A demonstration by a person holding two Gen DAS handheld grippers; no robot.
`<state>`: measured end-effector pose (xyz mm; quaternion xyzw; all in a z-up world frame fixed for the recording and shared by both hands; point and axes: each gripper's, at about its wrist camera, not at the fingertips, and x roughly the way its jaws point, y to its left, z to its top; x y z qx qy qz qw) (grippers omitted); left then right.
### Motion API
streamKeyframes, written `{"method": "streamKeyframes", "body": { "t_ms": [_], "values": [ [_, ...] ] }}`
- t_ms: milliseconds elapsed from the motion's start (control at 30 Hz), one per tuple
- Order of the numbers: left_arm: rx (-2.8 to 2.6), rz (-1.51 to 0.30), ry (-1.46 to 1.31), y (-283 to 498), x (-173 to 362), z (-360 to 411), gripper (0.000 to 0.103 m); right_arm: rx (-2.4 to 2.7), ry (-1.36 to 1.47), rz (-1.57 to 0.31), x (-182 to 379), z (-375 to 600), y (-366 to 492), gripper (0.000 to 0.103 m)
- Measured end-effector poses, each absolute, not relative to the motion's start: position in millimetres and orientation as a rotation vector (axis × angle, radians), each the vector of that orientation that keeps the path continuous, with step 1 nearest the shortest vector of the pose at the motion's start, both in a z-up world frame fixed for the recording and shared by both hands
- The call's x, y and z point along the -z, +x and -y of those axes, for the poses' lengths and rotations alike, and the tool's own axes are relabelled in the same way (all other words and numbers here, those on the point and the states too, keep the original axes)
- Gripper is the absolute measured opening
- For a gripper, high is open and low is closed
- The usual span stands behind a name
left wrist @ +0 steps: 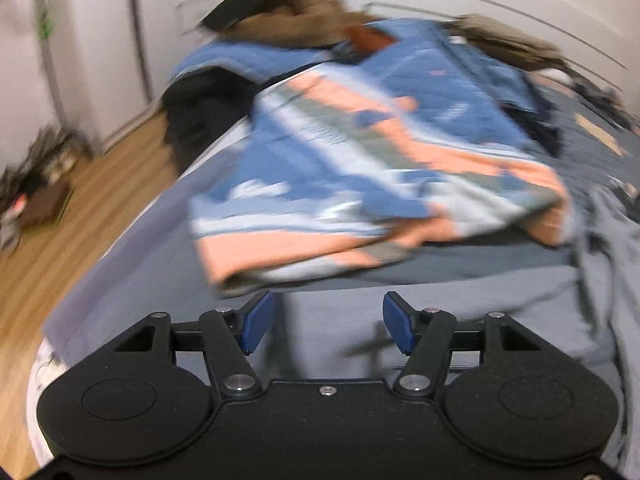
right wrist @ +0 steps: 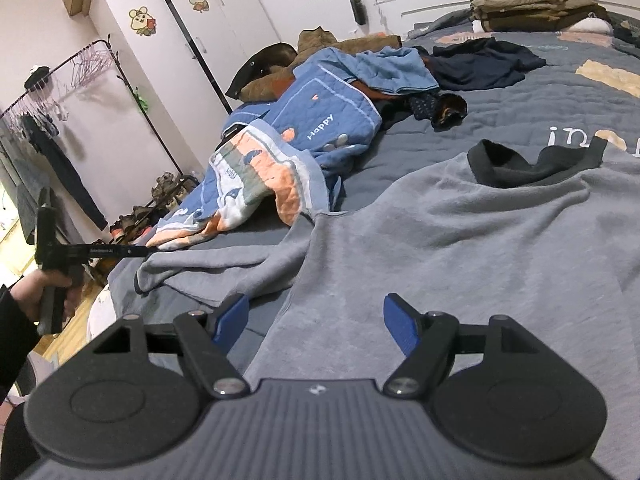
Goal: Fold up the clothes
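A grey sweatshirt (right wrist: pixel 460 240) with a dark collar (right wrist: pixel 536 164) lies spread on the bed, one sleeve (right wrist: pixel 208 268) bunched at the left edge. My right gripper (right wrist: pixel 316 324) is open and empty, low over the sweatshirt's hem. My left gripper (left wrist: pixel 328 320) is open and empty above grey cloth (left wrist: pixel 460 308) near the bed's left edge; its view is motion-blurred. The left gripper also shows in the right wrist view (right wrist: pixel 142 251), held in a hand beside the sleeve.
A blue, white and pink quilt (right wrist: pixel 280 160) is heaped left of the sweatshirt, also in the left view (left wrist: pixel 360 160). Dark clothes (right wrist: pixel 484 64) and folded brown items (right wrist: pixel 536 8) lie farther up the bed. A clothes rack (right wrist: pixel 60 92) and wardrobe (right wrist: pixel 168 60) stand left.
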<state>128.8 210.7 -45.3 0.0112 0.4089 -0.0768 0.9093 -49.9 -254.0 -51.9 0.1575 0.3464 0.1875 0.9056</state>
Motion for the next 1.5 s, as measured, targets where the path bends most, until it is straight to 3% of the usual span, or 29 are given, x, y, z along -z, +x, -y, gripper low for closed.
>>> {"method": "streamKeyframes", "body": {
  "t_ms": [533,633,767,867,1300,1500],
  "values": [
    [0.242,-0.979,-0.168,156.5,85.6,-232.0,0.058,-0.575,0.497,-0.683,46.7,236.8,-57.3,0.074],
    [0.231,-0.978,-0.142,158.1,86.3,-228.4,0.045,-0.602,0.512,-0.690,46.6,232.1,-59.1,0.074],
    [0.227,-0.957,-0.099,158.1,84.1,-223.4,0.016,-0.625,0.506,-0.694,45.5,225.7,-61.6,0.074],
    [0.240,-0.903,-0.048,155.8,71.7,-219.1,0.012,-0.623,0.505,-0.695,45.3,224.7,-61.5,0.074],
    [0.165,-0.501,0.010,177.6,-50.3,-223.6,0.010,-0.611,0.515,-0.685,45.3,228.0,-62.3,0.074],
    [0.026,-0.511,0.066,212.9,-36.6,-227.1,0.010,-0.594,0.516,-0.688,47.8,230.2,-60.9,0.074]
  ]
}}
